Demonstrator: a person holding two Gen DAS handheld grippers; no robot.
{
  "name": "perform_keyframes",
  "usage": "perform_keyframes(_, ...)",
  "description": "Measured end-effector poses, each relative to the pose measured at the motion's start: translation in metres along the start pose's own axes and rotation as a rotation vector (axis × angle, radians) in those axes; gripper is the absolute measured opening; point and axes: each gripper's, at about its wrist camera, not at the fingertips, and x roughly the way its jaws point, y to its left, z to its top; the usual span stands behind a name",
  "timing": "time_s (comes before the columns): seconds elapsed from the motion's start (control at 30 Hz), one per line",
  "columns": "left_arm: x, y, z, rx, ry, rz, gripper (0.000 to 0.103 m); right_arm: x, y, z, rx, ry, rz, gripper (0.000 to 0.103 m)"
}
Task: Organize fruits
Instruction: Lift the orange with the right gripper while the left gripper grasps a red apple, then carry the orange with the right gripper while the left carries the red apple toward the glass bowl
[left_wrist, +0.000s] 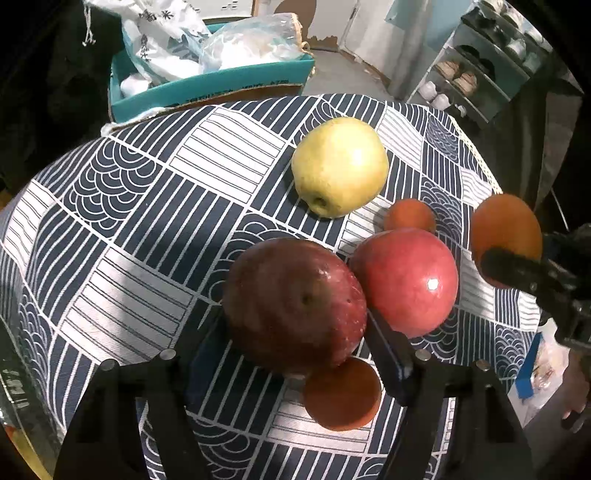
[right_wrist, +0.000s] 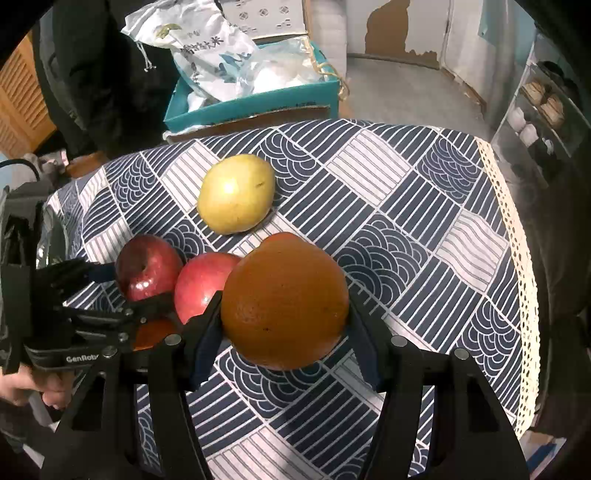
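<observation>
My left gripper (left_wrist: 291, 328) is shut on a dark red apple (left_wrist: 293, 304), also in the right wrist view (right_wrist: 147, 267). My right gripper (right_wrist: 284, 317) is shut on a large orange (right_wrist: 284, 304), which shows at the right of the left wrist view (left_wrist: 506, 232). A lighter red apple (left_wrist: 404, 280) sits on the cloth between them (right_wrist: 205, 284). A yellow-green apple (left_wrist: 340, 164) lies farther back (right_wrist: 236, 194). A small orange fruit (left_wrist: 410, 216) lies behind the red apple, and another (left_wrist: 341, 393) lies under the dark apple.
The table wears a navy and white patterned cloth (left_wrist: 147, 221) with a lace edge at the right (right_wrist: 517, 240). A teal box (left_wrist: 210, 88) of plastic bags stands beyond the far edge. A shoe rack (left_wrist: 476, 74) stands at the far right.
</observation>
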Motion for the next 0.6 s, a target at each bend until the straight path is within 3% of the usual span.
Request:
perform_keyframes(0.2, -0.001, 0.001, 0.0, 0.02, -0.011, -0.014, 0.075, 0.001, -0.002, 0.0, 0.005, 0.003, -0.001, 0.063)
perform_keyframes(0.6, -0.013, 0.004, -0.007, 0.035, -0.048, 0.069, 0.075, 0.001, 0.008, 0.005, -0.025, -0.017, -0.01, 0.063)
